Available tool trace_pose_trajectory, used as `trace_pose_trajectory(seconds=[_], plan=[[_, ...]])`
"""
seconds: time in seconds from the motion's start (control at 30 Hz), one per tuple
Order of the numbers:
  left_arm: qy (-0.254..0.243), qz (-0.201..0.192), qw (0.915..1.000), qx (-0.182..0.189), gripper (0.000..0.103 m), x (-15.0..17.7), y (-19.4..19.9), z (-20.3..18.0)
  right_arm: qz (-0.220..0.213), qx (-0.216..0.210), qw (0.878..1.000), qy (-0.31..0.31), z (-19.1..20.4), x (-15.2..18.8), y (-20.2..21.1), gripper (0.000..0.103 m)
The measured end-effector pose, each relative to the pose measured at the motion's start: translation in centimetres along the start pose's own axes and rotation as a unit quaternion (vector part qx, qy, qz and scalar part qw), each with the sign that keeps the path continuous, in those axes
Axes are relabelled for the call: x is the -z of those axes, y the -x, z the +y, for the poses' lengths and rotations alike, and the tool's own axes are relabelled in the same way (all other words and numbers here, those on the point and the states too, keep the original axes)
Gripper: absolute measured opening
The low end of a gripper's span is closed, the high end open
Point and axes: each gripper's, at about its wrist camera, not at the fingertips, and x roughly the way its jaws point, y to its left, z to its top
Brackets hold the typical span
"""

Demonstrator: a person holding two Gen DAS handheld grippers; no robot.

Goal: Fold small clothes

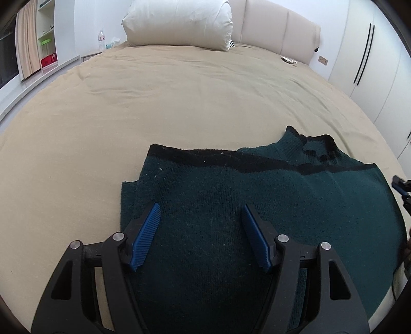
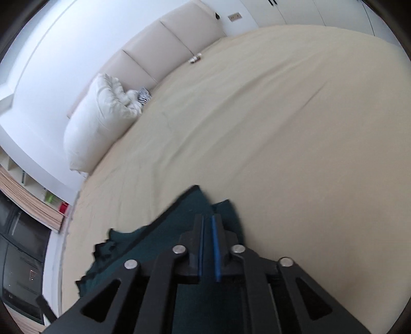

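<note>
A dark green knit sweater [image 1: 231,205] with black trim lies partly folded on the tan bed sheet [image 1: 179,97]. My left gripper [image 1: 200,208] is open, its blue pads [image 1: 146,233] spread just above the sweater's near part, holding nothing. In the right wrist view my right gripper [image 2: 208,218] has its pads nearly together over an edge of the sweater [image 2: 169,226]; whether cloth is pinched between them cannot be seen. The right gripper also shows at the far right edge of the left wrist view [image 1: 402,186].
A white pillow [image 1: 179,23] lies at the head of the bed against the beige headboard [image 1: 277,28]. A water bottle [image 1: 101,39] stands on the side ledge at left. White wardrobe doors [image 1: 372,59] are at right. A small object [image 1: 289,61] lies near the headboard.
</note>
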Motion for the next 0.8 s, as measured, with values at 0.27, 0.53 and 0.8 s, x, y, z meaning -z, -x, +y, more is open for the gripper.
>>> trace_pose_trajectory(seconds=[0.27, 0.53, 0.8], plan=[[-0.003, -0.002, 1.0, -0.002, 0.065, 0.1, 0.4, 0.2, 0.147, -0.149, 0.968, 0.138, 9.0, 10.7, -0.3, 0.037], [-0.005, -0.007, 1.0, -0.002, 0.065, 0.4, 0.5, 0.2, 0.157, -0.128, 0.974, 0.1, 4.6, 11.4, -0.2, 0.019], [0.004, -0.005, 0.9999, 0.011, 0.065, 0.3, 1.1, 0.6, 0.054, -0.017, 0.998, -0.005, -1.1, 7.7, 5.6, 0.011]])
